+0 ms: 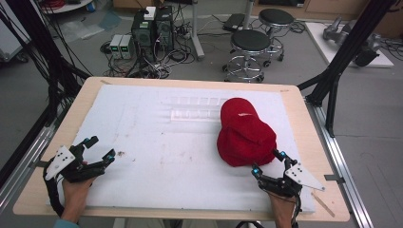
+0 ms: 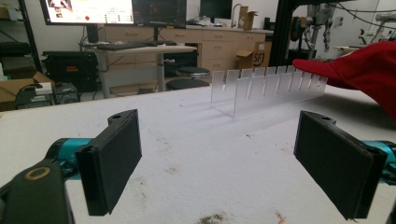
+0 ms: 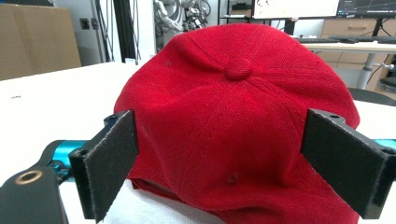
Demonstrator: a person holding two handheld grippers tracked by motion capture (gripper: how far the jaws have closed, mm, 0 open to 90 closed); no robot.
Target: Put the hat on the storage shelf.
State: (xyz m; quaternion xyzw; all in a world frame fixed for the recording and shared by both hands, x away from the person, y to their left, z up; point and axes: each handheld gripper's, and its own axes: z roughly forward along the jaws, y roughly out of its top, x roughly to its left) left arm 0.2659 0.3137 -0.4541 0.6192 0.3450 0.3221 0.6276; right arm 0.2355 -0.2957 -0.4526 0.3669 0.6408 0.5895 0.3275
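A red baseball cap (image 1: pixel 246 133) is seen on the desk's white foam sheet (image 1: pixel 157 161), its brim over a clear slotted rack (image 2: pixel 266 86). Right gripper (image 1: pixel 268 163) is held spread-jawed at its crown; left gripper (image 1: pixel 100 149) is held released, well apart.

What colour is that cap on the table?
The cap is solid red, clearest in the right gripper view.

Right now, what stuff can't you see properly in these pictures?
- Under the red cap: hidden by its own crown in the high view and right gripper view.
- The cap's white mark: too small to read in the high view.
- The clear slotted rack: its far end is hidden behind the cap's brim in the left gripper view.
- The person's arms: cut off by the bottom edge of the high view.
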